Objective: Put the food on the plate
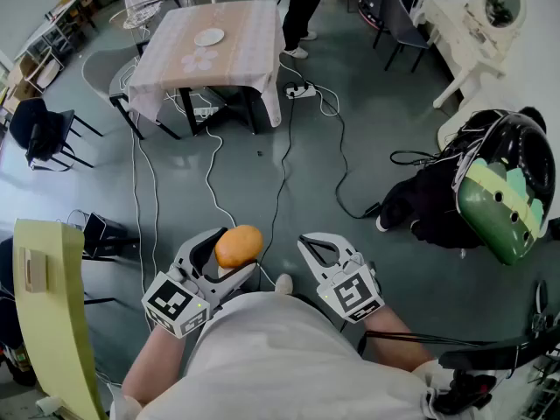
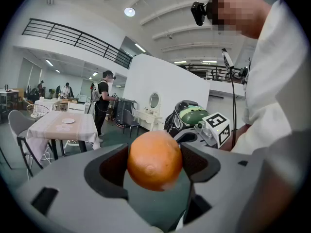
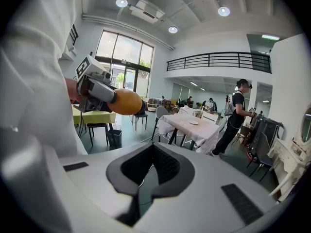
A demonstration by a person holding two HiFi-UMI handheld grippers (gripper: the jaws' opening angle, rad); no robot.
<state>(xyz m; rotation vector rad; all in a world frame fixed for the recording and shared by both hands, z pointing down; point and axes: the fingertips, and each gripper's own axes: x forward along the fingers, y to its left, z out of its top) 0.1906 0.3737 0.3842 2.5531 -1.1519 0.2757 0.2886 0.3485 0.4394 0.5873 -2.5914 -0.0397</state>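
Observation:
A round orange piece of food [image 1: 238,246] sits between the jaws of my left gripper [image 1: 234,254], which is shut on it and held close to my body. In the left gripper view the food [image 2: 154,160] fills the gap between the two grey jaws. My right gripper [image 1: 308,241] is beside it, shut with nothing held; its jaws meet in the right gripper view [image 3: 152,148], where the food [image 3: 125,101] shows at the upper left. A small white plate [image 1: 209,37] lies on a cloth-covered table [image 1: 245,42] far ahead across the room.
Cables [image 1: 282,160] trail over the grey floor between me and the table. A person [image 1: 302,7] stands by the table's far right corner. A yellow table [image 1: 48,304] is at my left, a green helmet-like object [image 1: 503,191] at my right, and chairs [image 1: 39,134] at the left.

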